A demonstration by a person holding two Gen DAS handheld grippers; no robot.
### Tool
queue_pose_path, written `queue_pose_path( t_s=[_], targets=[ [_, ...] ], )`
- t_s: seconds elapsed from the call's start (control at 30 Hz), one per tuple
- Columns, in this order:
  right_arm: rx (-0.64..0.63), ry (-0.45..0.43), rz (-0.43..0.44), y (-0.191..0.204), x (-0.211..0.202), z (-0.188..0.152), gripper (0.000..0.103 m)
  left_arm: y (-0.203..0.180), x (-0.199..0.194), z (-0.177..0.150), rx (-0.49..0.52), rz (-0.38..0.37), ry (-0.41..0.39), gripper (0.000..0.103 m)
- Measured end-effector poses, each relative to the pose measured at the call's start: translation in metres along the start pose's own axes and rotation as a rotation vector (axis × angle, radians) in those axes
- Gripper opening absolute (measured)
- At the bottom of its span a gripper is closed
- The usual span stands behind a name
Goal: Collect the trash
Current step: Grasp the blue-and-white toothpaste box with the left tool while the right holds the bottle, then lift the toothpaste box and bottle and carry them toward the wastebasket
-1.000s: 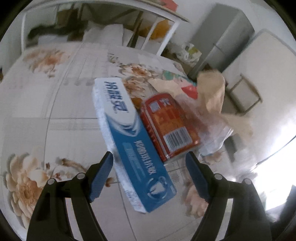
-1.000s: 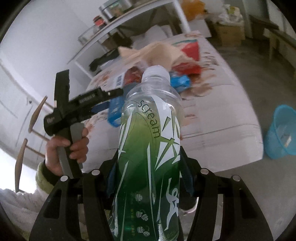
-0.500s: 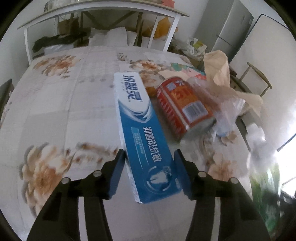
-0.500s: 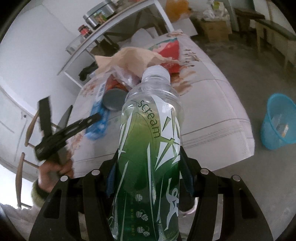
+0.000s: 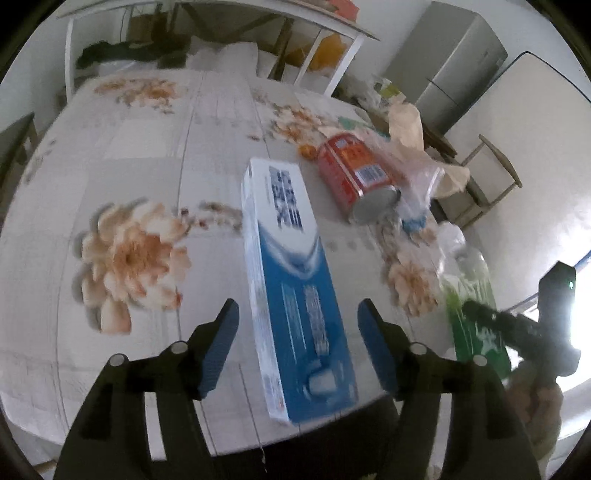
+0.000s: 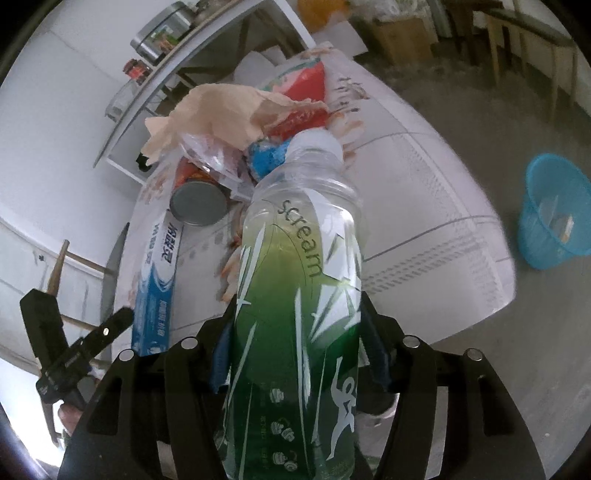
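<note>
A blue and white toothpaste box (image 5: 295,280) lies on the flowered table (image 5: 129,155), its near end at the table's front edge. My left gripper (image 5: 297,325) is open, one finger on each side of the box, not touching it. A red can (image 5: 351,173) lies on its side beyond, next to clear plastic and beige paper (image 5: 410,129). My right gripper (image 6: 295,350) is shut on a green "Scream" bottle (image 6: 299,295), held off the table's near side; the bottle also shows in the left wrist view (image 5: 469,295). The box (image 6: 159,280) and can (image 6: 197,203) show in the right wrist view.
A blue waste basket (image 6: 557,218) stands on the concrete floor to the right of the table. A white shelf unit (image 5: 221,22) stands behind the table. A grey fridge (image 5: 454,62) and wooden chairs (image 5: 495,173) are on the right. More wrappers (image 6: 295,92) lie at the table's far end.
My left gripper has drawn back toward the table's near edge and opened a little wider around the box. My right gripper with the bottle has swung so the table fills more of its view.
</note>
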State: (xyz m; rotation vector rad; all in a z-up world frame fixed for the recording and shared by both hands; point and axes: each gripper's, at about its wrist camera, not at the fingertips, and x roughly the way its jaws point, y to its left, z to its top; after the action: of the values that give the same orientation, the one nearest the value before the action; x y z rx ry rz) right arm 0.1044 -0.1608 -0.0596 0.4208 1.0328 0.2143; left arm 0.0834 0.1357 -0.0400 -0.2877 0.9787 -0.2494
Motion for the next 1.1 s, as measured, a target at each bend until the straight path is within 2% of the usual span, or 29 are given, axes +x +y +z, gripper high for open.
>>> queue_pose_path(
  t_s=[0.17,0.37,0.53,0.8,1.1],
  targets=[
    [-0.004,0.010,-0.007,0.002,0.003,0.005,0.062,-0.006,0.020,0.024,0.040,0.068,-0.008,0.066],
    [-0.012,0.011,-0.023,0.005,0.005,0.010,0.064,-0.010,0.047,0.038,0.081,0.136,0.032,0.066],
    [-0.001,0.013,-0.019,0.003,0.010,0.009,0.064,-0.009,0.053,0.038,0.067,0.141,0.043,0.054],
    [0.006,-0.006,-0.005,0.001,0.010,0.007,0.060,-0.007,0.049,0.036,0.047,0.134,0.017,0.050],
    [0.025,-0.025,-0.003,-0.004,0.004,0.003,0.059,-0.018,0.030,0.028,0.092,0.141,-0.043,0.048]
  ],
)
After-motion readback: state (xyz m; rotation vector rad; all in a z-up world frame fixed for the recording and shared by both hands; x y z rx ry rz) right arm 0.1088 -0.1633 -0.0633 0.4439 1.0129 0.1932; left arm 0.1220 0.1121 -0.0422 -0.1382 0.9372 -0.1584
